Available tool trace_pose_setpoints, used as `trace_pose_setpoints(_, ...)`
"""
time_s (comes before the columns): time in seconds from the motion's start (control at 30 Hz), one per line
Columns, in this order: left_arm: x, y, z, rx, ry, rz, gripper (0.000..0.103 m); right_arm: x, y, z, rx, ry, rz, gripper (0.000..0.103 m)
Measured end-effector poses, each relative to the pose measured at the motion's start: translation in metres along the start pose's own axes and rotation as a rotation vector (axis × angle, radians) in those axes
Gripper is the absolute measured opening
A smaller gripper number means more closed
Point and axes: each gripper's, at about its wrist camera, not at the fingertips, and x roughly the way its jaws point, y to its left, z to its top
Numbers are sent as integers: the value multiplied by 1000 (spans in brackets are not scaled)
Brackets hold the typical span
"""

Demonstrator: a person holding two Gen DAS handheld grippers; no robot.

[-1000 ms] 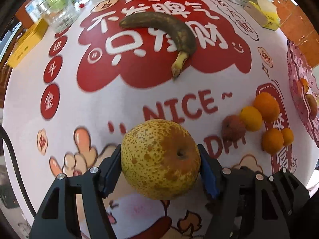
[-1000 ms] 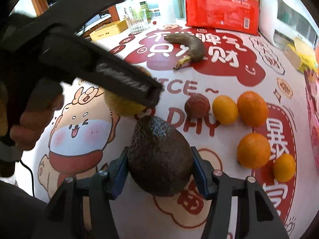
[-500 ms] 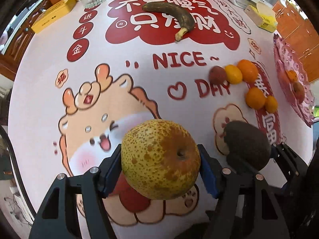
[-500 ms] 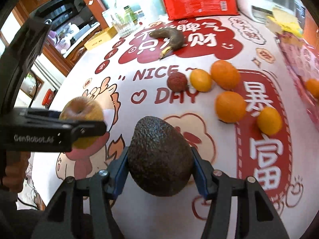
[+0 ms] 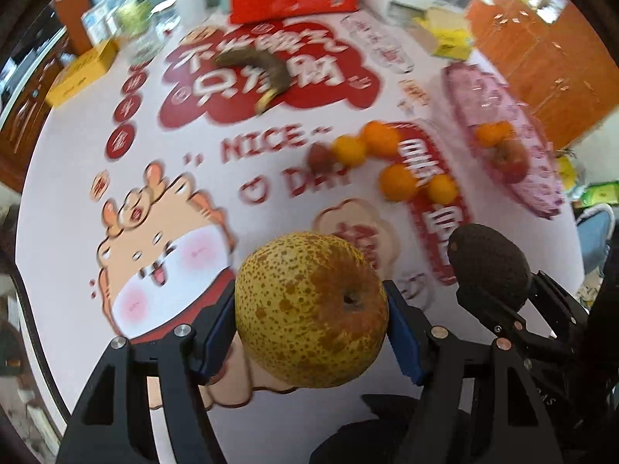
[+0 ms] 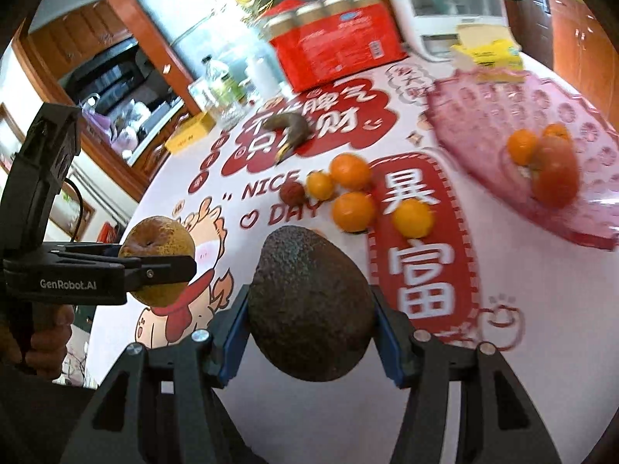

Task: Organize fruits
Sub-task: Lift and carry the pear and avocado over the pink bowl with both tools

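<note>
Both lifted clear of the bench (image 5: 69,201) since the earlier frames and carried rightward, toward the pink tray (image 6: 483,147) now in full view at the far right. Left tool (image 5: 311,324) clamped partway on a speckled brown pear (image 5: 311,309), blue pads pressed to its flanks, stem dimple facing the camera. Right tool (image 6: 309,309) likewise closed on a dark avocado (image 6: 309,305), narrow end up, held across its belly so as not to slip. Held high, probably to pass over the loose cluster below: four oranges (image 6: 354,210) and a lychee (image 6: 292,193) mid-bench, a blackened banana (image 6: 290,127) farther off. Already in the tray: a tomato-red fruit (image 6: 555,178) with small oranges touching it, so likely the drop point for both.
</note>
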Motion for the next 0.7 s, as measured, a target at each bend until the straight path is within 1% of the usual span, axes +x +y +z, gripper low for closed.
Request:
trace_pose_setpoints(0.17,-10,-33,11,31,-46,-41,69,-33,-29,5,23,-41,-13,57)
trace_pose_setpoints(0.3,-12,-65,22,36,-60,-63,69,-56,-56,12,37,-66,-14,57)
trace_pose_setpoints(0.5,-9,-113,36,21,-87,-92,69,-84,-95,24,28,-75,-26,57)
trace_pose_setpoints(0.7,-6,-151,49,-5,-117,-106,69,-104,-133,38,4,-67,-34,57)
